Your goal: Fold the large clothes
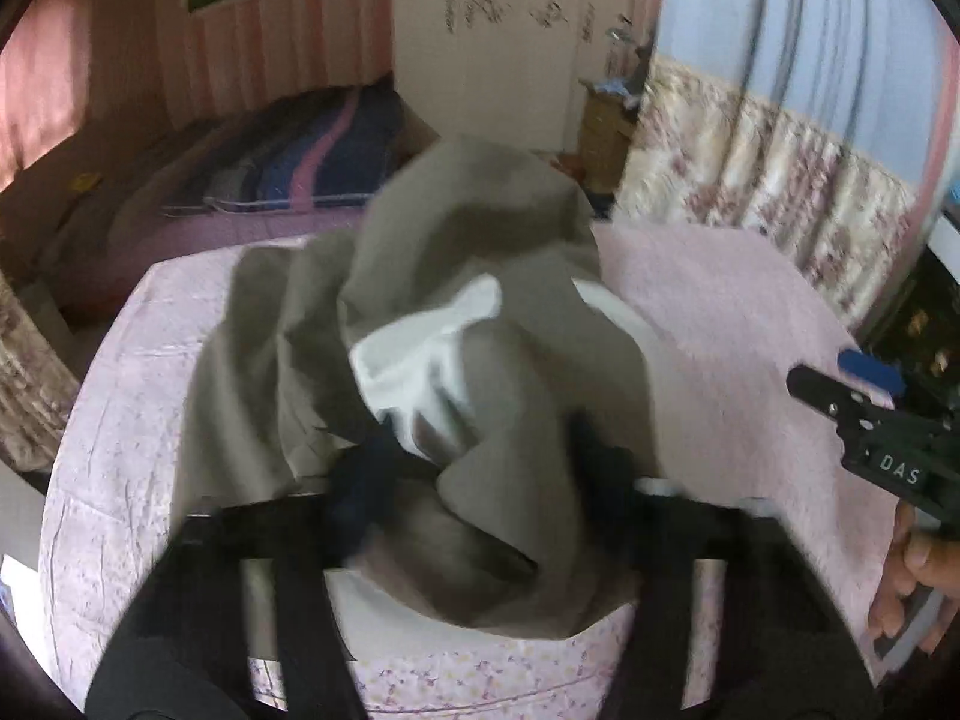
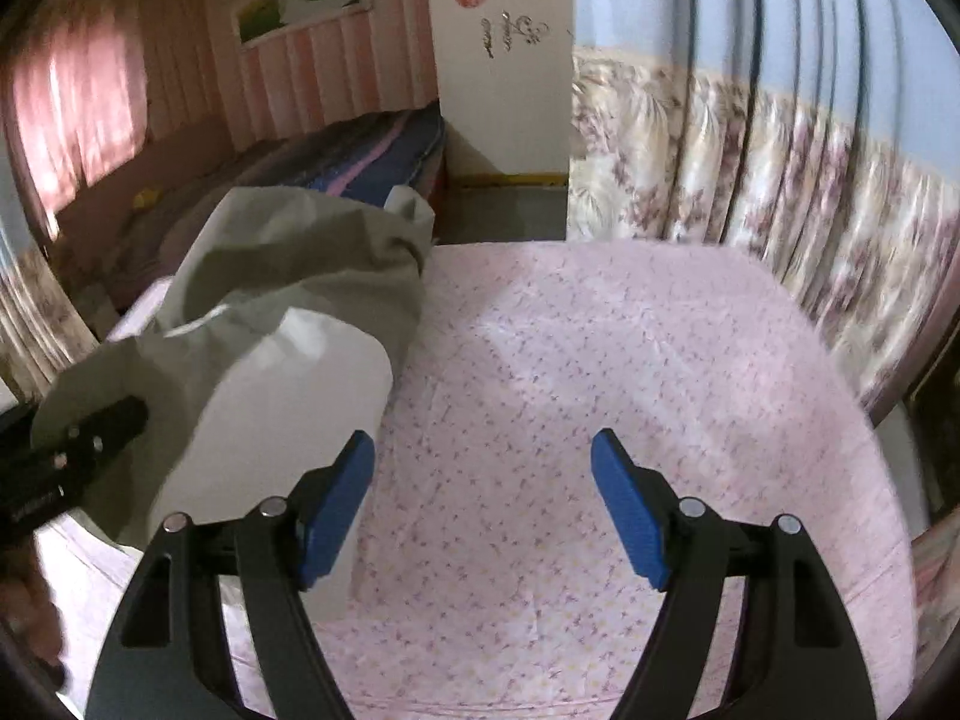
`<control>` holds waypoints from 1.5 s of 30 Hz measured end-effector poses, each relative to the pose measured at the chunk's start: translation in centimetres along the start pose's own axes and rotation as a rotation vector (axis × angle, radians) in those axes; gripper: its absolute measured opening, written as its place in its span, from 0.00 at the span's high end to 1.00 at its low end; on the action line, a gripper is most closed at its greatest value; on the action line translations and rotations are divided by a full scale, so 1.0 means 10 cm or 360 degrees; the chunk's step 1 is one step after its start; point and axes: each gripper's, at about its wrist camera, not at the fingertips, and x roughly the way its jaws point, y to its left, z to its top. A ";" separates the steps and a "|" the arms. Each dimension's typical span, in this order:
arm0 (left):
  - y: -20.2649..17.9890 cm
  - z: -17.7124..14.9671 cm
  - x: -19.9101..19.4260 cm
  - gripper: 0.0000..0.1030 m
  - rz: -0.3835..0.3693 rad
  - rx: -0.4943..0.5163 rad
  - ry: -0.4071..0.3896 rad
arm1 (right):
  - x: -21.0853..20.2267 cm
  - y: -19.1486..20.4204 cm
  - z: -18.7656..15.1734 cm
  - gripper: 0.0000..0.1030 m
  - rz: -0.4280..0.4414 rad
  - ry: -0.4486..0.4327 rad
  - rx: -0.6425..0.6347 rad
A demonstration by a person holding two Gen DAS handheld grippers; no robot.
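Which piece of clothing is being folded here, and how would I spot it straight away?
Look at the bed with the pink flowered sheet. On its left side rises a crumpled heap, the grey-green garment, bunched up at the left gripper. It is the only loose cloth on the sheet, drab outside with a white lining showing.

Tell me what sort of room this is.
Probably a home bedroom: a bed under a pink floral sheet, floral curtains along the right side, and a striped quilt on another bed behind.

Floral curtain [image 2: 750, 180] beside pink-striped wall [image 2: 336, 72]
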 end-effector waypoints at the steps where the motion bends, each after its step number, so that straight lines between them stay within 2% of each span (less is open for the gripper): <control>1: -0.01 -0.02 0.00 0.69 0.0016 0.0069 0.0005 | 0.00 0.05 -0.01 0.27 -0.0010 -0.0015 -0.0039; 2: -0.01 -0.04 -0.03 0.76 0.0034 0.0129 -0.0005 | -0.01 0.13 -0.02 0.27 0.0005 -0.0016 -0.0074; 5: 0.08 -0.07 -0.11 0.88 0.0065 0.0199 -0.0027 | 0.00 0.34 -0.02 0.27 0.0078 -0.0004 -0.0122; 10: 0.49 -0.12 -0.51 0.89 0.0145 0.0194 -0.0143 | 0.02 0.78 -0.02 0.27 0.0202 0.0010 -0.0242; 12: 0.70 -0.17 -0.61 0.89 0.0184 0.0154 -0.0168 | 0.07 0.98 -0.06 0.27 0.0202 0.0020 -0.0337; 14: 0.97 -0.32 -0.53 0.89 0.0221 0.0067 -0.0121 | 0.18 1.20 -0.15 0.26 0.0202 0.0035 -0.0434; 18: 1.31 -0.79 -0.11 0.87 0.0210 -0.0051 0.0040 | 0.34 1.35 -0.29 0.18 0.0253 0.0045 -0.0449; 21: 1.38 -1.00 0.07 0.85 0.0196 -0.0117 0.0032 | 0.43 1.40 -0.39 0.17 0.0292 0.0049 -0.0483; 25: 1.42 -1.01 0.01 0.78 0.0150 -0.0148 -0.0039 | 0.45 1.32 -0.37 0.15 0.0301 0.0062 -0.0425; 27: 1.48 -0.88 -0.16 0.72 0.0112 -0.0126 -0.0035 | 0.42 1.27 -0.31 0.15 0.0320 0.0057 -0.0424; 29: 1.53 -0.71 -0.41 0.21 0.0191 -0.0076 -0.0113 | 0.33 1.19 -0.15 0.15 0.0333 0.0014 -0.0407; 31: 1.53 -0.48 -0.65 0.11 0.0246 -0.0056 -0.0209 | 0.24 1.09 0.05 0.15 0.0352 -0.0052 -0.0346; 35: 1.57 0.05 -0.79 0.08 0.0226 -0.0156 -0.0268 | 0.25 1.11 0.39 0.14 0.0289 -0.0157 -0.0331; 38: 1.48 0.45 -0.58 0.06 0.0274 -0.0181 -0.0288 | 0.42 1.24 0.61 0.14 0.0278 -0.0197 -0.0304; 39: 1.45 0.57 -0.40 0.06 0.0288 -0.0187 -0.0266 | 0.49 1.29 0.66 0.14 0.0270 -0.0203 -0.0299; 42: 1.45 0.69 0.04 0.06 0.0340 -0.0192 -0.0163 | 0.74 1.46 0.75 0.14 0.0220 -0.0195 -0.0300; 45: 1.57 0.58 0.55 0.09 0.0451 -0.0170 -0.0011 | 1.03 1.59 0.73 0.14 0.0187 -0.0127 -0.0339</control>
